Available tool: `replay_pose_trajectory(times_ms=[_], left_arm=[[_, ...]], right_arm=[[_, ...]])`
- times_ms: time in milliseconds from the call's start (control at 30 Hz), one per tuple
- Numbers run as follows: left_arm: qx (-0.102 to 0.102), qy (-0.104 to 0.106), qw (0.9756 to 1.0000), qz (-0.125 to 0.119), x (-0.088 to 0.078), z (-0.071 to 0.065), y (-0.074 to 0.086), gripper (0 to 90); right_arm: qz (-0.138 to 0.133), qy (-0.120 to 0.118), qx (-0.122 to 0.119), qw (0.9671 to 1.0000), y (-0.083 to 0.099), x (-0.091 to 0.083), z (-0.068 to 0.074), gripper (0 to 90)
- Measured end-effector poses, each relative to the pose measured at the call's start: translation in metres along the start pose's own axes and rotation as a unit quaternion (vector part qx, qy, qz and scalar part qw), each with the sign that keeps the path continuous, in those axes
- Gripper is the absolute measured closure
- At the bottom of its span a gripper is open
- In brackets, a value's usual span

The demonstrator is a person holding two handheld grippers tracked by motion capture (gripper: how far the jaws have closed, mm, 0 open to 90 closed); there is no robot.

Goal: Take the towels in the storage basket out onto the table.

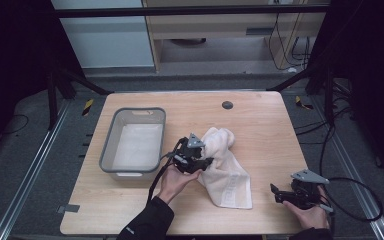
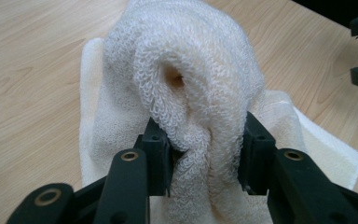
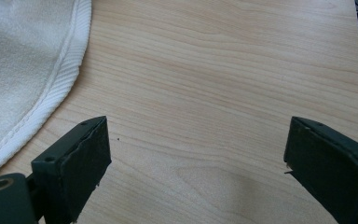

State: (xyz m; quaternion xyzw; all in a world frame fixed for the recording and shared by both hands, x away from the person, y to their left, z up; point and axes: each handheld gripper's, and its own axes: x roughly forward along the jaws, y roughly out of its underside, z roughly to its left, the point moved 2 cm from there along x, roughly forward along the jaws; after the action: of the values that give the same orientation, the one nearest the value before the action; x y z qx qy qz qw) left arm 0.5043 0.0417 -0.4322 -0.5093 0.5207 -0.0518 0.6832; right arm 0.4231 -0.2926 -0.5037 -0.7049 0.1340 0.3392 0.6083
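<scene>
A white terry towel (image 1: 225, 170) lies crumpled on the wooden table (image 1: 260, 125), partly bunched up at its far end. My left gripper (image 1: 206, 162) is shut on a thick fold of the towel (image 2: 191, 93), which bulges up between its jaws in the left gripper view. My right gripper (image 1: 275, 192) rests low on the table to the right of the towel, jaws wide open with nothing between them. Its own view shows bare wood and the towel's hemmed edge (image 3: 51, 88) at the left.
A grey plastic tub (image 1: 132, 142) stands on the left part of the table, beside the left hand. A small dark round cap (image 1: 227, 105) sits in the tabletop near the far edge. Cables trail off the right side.
</scene>
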Motion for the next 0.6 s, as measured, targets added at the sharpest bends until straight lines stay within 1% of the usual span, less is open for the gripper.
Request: replay_pose_trajectory(times_ms=[33,167,333,433,533,600], left_arm=[[0.0,0.0,1.0,0.0,0.0,0.0,0.0,59.8],[-0.003,-0.002,1.0,0.001,0.0021,0.0011,0.0032,57.5],[-0.001,-0.006,1.0,0.007,0.005,0.0018,0.0066,53.9],[-0.004,-0.009,0.9999,0.009,0.0055,0.004,0.0082,50.4],[-0.003,-0.011,0.9999,0.011,0.0058,0.0047,0.0088,46.6],[-0.001,-0.013,0.9999,0.011,0.0055,0.0049,0.0088,42.5]], right_arm=[[0.002,-0.001,0.003,1.0,0.0,-0.0004,0.0004,7.0],[0.002,-0.001,0.003,1.0,0.0,0.0001,0.0008,7.0],[0.003,-0.002,0.002,1.0,0.0002,0.0004,0.0011,6.9],[0.003,0.0,-0.003,1.0,0.0006,0.001,0.0006,6.9],[0.003,0.001,-0.001,1.0,0.0006,0.001,0.0011,6.9],[0.003,0.0,-0.001,1.0,0.0004,0.001,0.0015,6.9]])
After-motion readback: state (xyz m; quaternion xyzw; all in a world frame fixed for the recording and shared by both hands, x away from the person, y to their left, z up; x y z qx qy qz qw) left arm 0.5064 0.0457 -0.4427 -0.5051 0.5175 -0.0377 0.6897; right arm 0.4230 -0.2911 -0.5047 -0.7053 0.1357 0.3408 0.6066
